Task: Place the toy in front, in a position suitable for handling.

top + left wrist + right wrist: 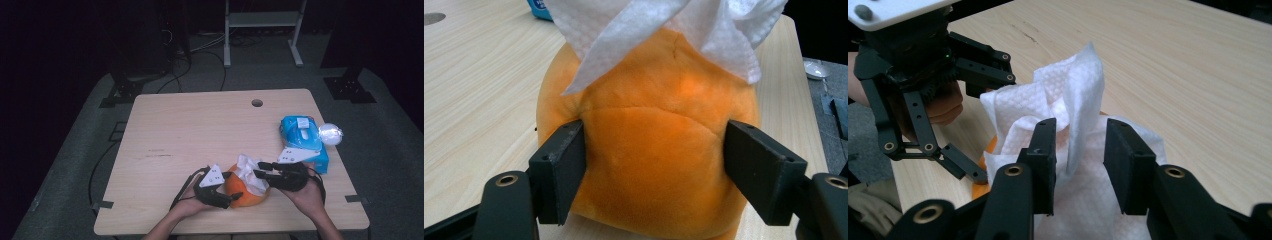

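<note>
An orange plush toy (243, 196) lies near the table's front edge with a crumpled white tissue (248, 170) draped over its top. My left gripper (232, 186) comes at it from the left and is shut on the orange plush toy (654, 150), both pads denting its sides. My right gripper (258, 169) reaches in from the right at the tissue. In the right gripper view its jaws (1078, 165) stand open, with an upright fold of the tissue (1078, 100) between them and a gap on either side. The left gripper (923, 100) shows behind it.
A blue tissue pack (303, 139) lies at the table's right edge, with a shiny white round object (330, 133) beside it. A round hole (257, 103) sits near the table's far edge. A metal stand (262, 30) is on the floor beyond.
</note>
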Available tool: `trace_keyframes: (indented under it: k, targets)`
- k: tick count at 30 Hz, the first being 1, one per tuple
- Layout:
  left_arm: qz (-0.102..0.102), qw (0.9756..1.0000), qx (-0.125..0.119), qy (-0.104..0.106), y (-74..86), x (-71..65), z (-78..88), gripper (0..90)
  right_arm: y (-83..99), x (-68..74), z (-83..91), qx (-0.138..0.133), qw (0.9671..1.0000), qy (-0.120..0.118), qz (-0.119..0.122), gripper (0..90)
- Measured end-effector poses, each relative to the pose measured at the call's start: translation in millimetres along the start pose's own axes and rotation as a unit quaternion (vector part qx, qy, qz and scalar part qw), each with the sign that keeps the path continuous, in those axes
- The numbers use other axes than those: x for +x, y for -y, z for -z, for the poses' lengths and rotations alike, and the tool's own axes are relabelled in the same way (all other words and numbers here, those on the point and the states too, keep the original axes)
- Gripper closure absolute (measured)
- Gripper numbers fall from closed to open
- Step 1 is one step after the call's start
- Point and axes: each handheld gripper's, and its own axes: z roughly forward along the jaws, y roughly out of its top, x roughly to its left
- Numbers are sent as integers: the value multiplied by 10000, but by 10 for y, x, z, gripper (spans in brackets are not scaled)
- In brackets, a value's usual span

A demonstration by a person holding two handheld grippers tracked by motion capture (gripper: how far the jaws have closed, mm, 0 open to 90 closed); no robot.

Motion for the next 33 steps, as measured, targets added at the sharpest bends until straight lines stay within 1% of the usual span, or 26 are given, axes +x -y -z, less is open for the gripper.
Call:
trace_keyframes:
  k: [1, 4, 5, 6, 7, 8, 10, 12, 14, 15, 17, 18, 20, 22, 23, 24, 25, 26, 27, 28, 29, 30, 31, 32, 33]
  targets:
    - [8, 10000, -14, -9, 0, -2, -3, 263, 1, 13, -13, 11, 10000, -70, 23, 617]
    - [-2, 10000, -52, -23, -5, -22, -20, 264, 7, 63, -103, 105, 9998, -64, 146, 579]
    - [-28, 10000, -63, -13, -6, -29, -23, 264, 11, 87, -162, 143, 9997, -21, 214, 565]
    - [-68, 10000, -46, -7, -7, -34, -25, 264, 15, 107, -200, 162, 9996, 13, 231, 556]
    - [-45, 10000, -38, -11, -6, -34, -26, 264, 23, 132, -252, 166, 9993, 102, 315, 556]
    - [-7, 10000, -38, -13, -2, -29, -26, 263, 34, 168, -304, 155, 9987, 264, 398, 578]
    - [87, 10000, -47, -1, 8, -5, -22, 263, 48, 202, -351, 126, 9974, 499, 502, 654]
    - [79, 10000, -38, 1, 7, -2, -22, 261, 51, 209, -361, 170, 9964, 603, 577, 740]
    - [19, 10000, -46, -22, 4, -13, -22, 260, 39, 203, -315, 215, 9958, 657, 600, 802]
    - [-15, 10000, -47, -23, 6, -14, -21, 260, 36, 186, -283, 214, 9962, 642, 550, 819]
    - [9, 10000, -51, -1, 15, 0, -18, 259, 64, 117, -209, 209, 9973, 612, 359, 840]
    - [52, 9999, -88, 8, 23, 10, -20, 259, 88, 70, -175, 243, 9971, 654, 309, 845]
    - [84, 9999, -79, 20, 30, 24, -16, 259, 140, -23, -108, 276, 9963, 803, 145, 847]
    - [100, 9999, -61, 35, 39, 31, -11, 259, 212, -157, -39, 367, 9952, 902, -115, 847]
    - [106, 9999, -56, 47, 43, 37, -9, 259, 235, -184, -29, 377, 9951, 892, -179, 848]
    - [94, 9999, -38, 50, 43, 40, -8, 257, 255, -199, -19, 309, 9961, 771, -299, 848]
    - [95, 9999, -23, 50, 42, 49, -3, 253, 249, -195, -20, 265, 9966, 717, -311, 848]
    - [145, 9999, 8, 46, 33, 58, 3, 238, 222, -164, -34, 230, 9971, 663, -290, 848]
    - [247, 9997, 20, 50, 9, 87, 24, 211, 204, -143, -51, 211, 9974, 640, -264, 848]
    - [270, 9996, -13, 51, -4, 112, 40, 183, 184, -111, -83, 212, 9977, 620, -180, 849]
    - [284, 9995, -98, 1, -14, 140, 52, 147, 176, -96, -100, 203, 9978, 610, -130, 848]
    - [338, 9993, -173, -24, -21, 164, 57, 109, 166, -76, -114, 165, 9982, 556, -120, 849]
    - [388, 9990, -217, 12, -24, 172, 56, 101, 148, -53, -115, 110, 9987, 486, -136, 849]
    - [342, 9992, -205, 50, -22, 161, 46, 108, 125, -30, -111, 58, 9988, 471, -88, 848]
    - [241, 9995, -188, 48, -16, 138, 35, 131, 104, -14, -104, 6, 9992, 407, -62, 848]
